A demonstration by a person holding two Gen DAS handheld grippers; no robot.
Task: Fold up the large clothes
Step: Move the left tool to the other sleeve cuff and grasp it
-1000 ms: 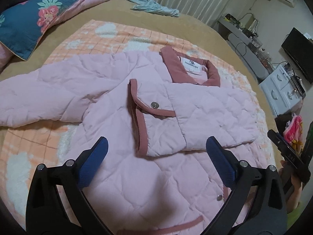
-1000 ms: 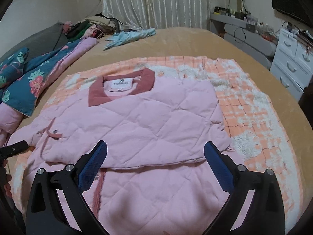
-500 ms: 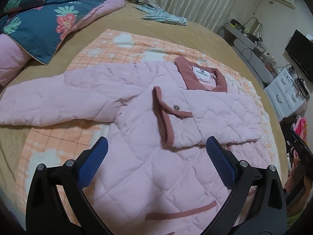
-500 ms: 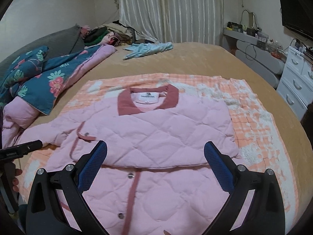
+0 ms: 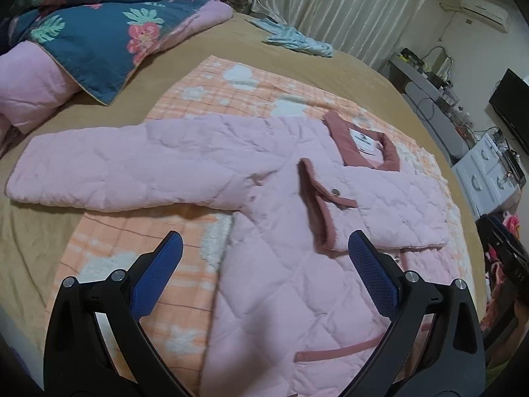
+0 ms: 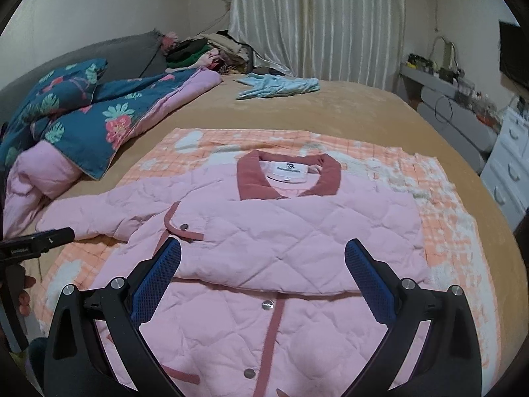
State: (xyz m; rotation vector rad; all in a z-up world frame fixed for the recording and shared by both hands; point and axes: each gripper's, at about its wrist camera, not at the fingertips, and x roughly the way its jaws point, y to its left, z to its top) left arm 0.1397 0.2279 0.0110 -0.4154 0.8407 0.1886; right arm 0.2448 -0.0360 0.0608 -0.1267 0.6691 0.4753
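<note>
A pink quilted jacket (image 5: 291, 291) (image 6: 297, 231) with a dusty-red collar (image 6: 254, 178) lies face up on an orange checked blanket (image 5: 185, 284). Its right sleeve (image 6: 330, 258) is folded across the chest. The left sleeve (image 5: 132, 165) stretches out flat to the left. My left gripper (image 5: 264, 258) hovers open above the jacket's lower left side, holding nothing. My right gripper (image 6: 263, 264) hangs open over the jacket's middle, above the folded sleeve, also with nothing between its fingers.
A blue floral quilt (image 5: 92, 29) (image 6: 82, 115) is heaped at the left of the bed. A light blue garment (image 6: 277, 87) lies near the curtain. White drawers (image 6: 509, 165) and a cluttered shelf stand to the right. The left gripper's handle (image 6: 36, 243) shows at the left edge.
Both grippers have pulled back and risen from the jacket, so more of the bed shows. The left view has swung left toward the outstretched sleeve. The jacket itself has not moved.
</note>
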